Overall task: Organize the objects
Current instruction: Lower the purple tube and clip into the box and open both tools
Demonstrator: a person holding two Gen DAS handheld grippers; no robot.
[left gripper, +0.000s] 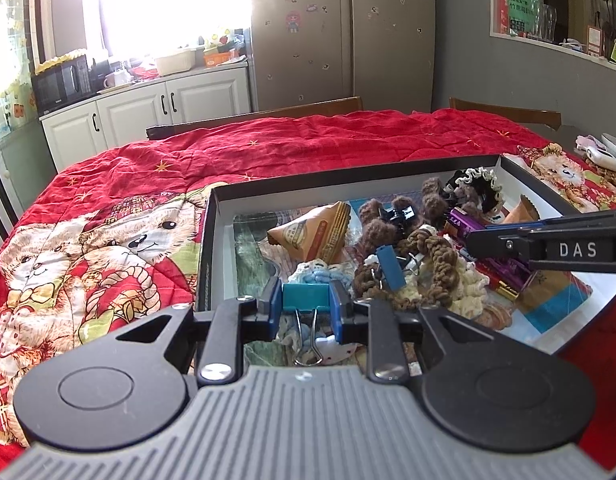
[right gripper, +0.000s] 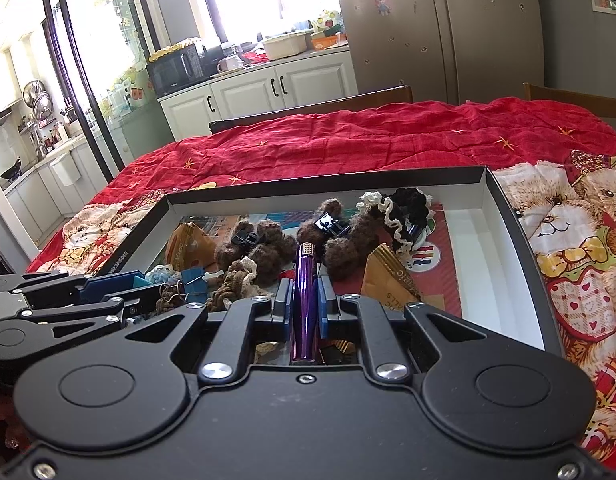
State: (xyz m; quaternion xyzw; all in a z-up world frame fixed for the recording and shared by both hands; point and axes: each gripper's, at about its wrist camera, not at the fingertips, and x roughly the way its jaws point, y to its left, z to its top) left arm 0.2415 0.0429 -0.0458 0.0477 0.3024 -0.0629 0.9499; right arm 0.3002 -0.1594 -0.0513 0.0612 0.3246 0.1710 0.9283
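Observation:
My left gripper is shut on a teal binder clip, whose wire handles hang down toward the camera. It hovers over the near left part of a black-rimmed box. In the right wrist view my right gripper is shut on a purple pen that points forward over the same box. From the left wrist view the right gripper reaches in from the right with the pen. The left gripper shows at the left edge of the right wrist view.
The box holds brown crocheted hair clips, a triangular snack packet, another blue binder clip and a black-and-cream scrunchie. It sits on a red bear-print quilt. Wooden chairs stand at the far edge.

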